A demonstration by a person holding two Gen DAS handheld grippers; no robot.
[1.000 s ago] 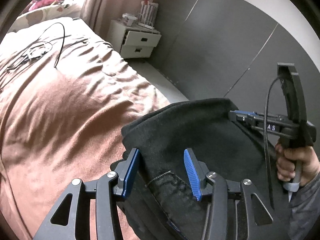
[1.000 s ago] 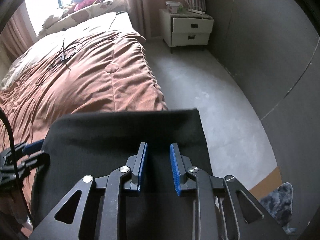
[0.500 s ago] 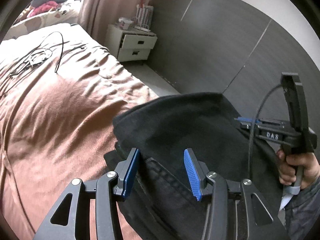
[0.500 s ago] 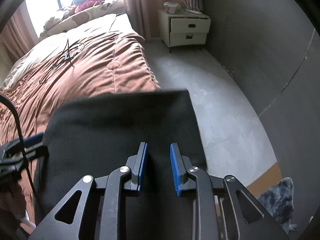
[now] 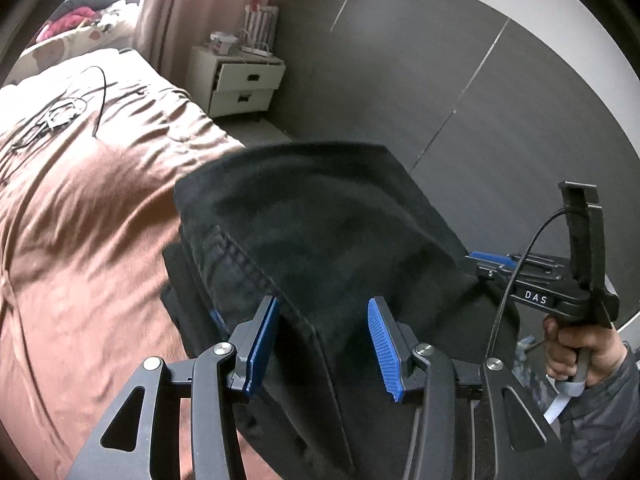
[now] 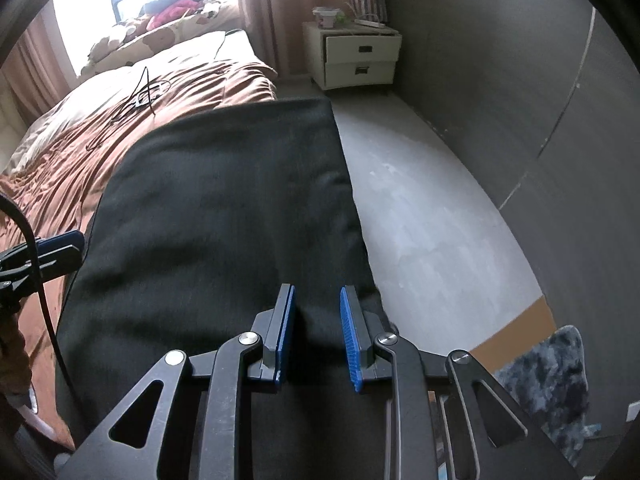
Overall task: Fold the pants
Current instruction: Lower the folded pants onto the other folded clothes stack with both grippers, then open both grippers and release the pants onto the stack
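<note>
Both tools angled downward, left tool [image 5: 323, 344] and right tool [image 6: 317, 335] each clamped on black pants [image 6: 224, 216]. Fabric draped ahead of both. Right hand [image 5: 580, 350] wrapped round its handle, apparently beside the bed [image 5: 80, 208].

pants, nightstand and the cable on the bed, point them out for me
pants [image 6: 224, 208], right wrist view, middle of the black fabric panel
nightstand [image 6: 360, 58], right wrist view, front of its drawers
cable [image 5: 60, 112], left wrist view, coiled part lying on the brown bedspread
</note>
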